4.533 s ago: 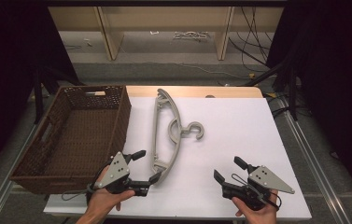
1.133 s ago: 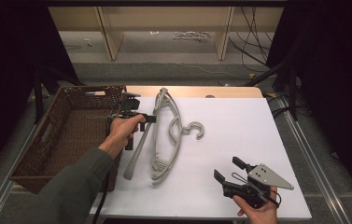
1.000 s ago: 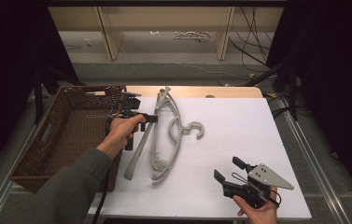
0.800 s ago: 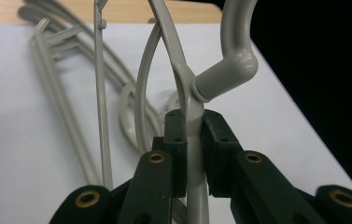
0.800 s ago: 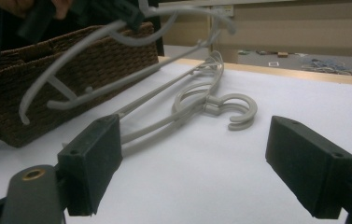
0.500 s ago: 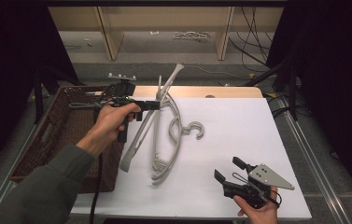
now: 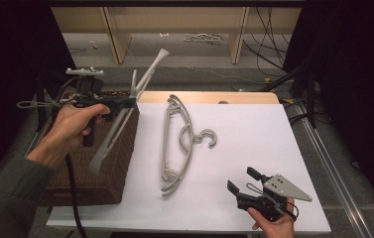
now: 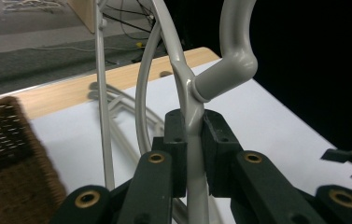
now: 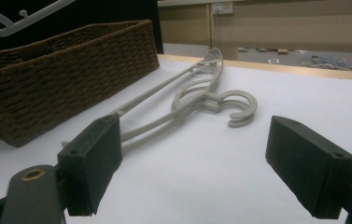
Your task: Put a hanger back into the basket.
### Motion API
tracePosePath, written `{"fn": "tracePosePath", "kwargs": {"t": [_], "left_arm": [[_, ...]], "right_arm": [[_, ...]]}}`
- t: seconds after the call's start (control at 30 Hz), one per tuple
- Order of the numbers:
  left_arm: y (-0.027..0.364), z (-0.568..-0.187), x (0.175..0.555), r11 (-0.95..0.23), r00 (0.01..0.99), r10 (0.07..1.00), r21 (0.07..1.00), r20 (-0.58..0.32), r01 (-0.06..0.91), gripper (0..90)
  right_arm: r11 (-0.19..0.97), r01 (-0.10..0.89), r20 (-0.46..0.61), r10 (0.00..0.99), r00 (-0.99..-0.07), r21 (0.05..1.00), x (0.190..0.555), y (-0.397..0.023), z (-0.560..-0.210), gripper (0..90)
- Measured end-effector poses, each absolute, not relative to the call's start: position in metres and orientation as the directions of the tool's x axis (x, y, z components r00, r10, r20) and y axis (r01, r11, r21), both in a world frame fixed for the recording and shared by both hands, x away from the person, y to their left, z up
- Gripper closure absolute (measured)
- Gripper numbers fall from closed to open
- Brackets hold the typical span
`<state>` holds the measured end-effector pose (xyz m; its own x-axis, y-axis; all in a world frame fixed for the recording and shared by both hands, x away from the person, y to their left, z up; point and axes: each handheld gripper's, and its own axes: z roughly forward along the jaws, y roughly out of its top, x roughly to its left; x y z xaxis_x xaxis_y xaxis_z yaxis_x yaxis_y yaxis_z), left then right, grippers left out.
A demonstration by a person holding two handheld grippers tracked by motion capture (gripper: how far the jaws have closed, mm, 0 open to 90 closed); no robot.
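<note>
High view first: a white table carries a grey hanger lying flat near its middle, hook pointing away from the brown wicker basket that stands at the table's left edge; above the basket, the person's left hand holds the left gripper, which has a second grey hanger raised in the air, tilted, one end high beyond the basket and the other low over it; well to the right of the flat hanger, at the table's near edge, the right hand holds the right gripper just above the surface.

Left gripper view: the left gripper has its two black jaws pressed tight on the neck of the lifted hanger, just below where the hook branches off; the basket sits at lower left, the flat hanger lies on the table behind.

Right gripper view: the right gripper has its jaws spread wide with nothing between them; beyond them the flat hanger lies on the white table, its hook curling on the side away from the basket, which stands to its left.
</note>
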<state>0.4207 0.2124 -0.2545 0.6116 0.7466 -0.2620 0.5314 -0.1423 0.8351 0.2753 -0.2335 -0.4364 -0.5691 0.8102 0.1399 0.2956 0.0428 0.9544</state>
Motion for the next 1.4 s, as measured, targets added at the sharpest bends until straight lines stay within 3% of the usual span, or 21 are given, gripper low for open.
{"fn": "tracePosePath", "kwargs": {"t": [0.23, 0.6, 0.93, 1.0, 1.4], "left_arm": [[0.249, -0.27, 0.428, -0.158, 0.59, 0.776, 0.836, -0.224, 0.525, 81.1], [0.297, -0.298, 0.424, -0.283, 0.614, 0.783, 0.824, -0.096, 0.49, 81.1], [0.319, -0.318, 0.407, -0.363, 0.655, 0.755, 0.813, -0.03, 0.455, 81.0], [0.324, -0.321, 0.405, -0.422, 0.668, 0.744, 0.789, 0.019, 0.447, 80.9], [0.347, -0.347, 0.398, -0.462, 0.65, 0.76, 0.723, 0.024, 0.513, 80.9]], "right_arm": [[0.036, 0.299, 0.151, 0.802, -0.578, 0.954, 0.277, -0.232, -0.438, 19.6], [0.038, 0.308, 0.156, 0.799, -0.58, 0.951, 0.277, -0.233, -0.439, 19.6], [0.029, 0.317, 0.169, 0.798, -0.579, 0.948, 0.278, -0.232, -0.441, 19.5], [0.027, 0.318, 0.17, 0.8, -0.576, 0.948, 0.278, -0.232, -0.44, 19.6], [0.035, 0.322, 0.165, 0.805, -0.57, 0.946, 0.278, -0.232, -0.441, 19.8]]}}
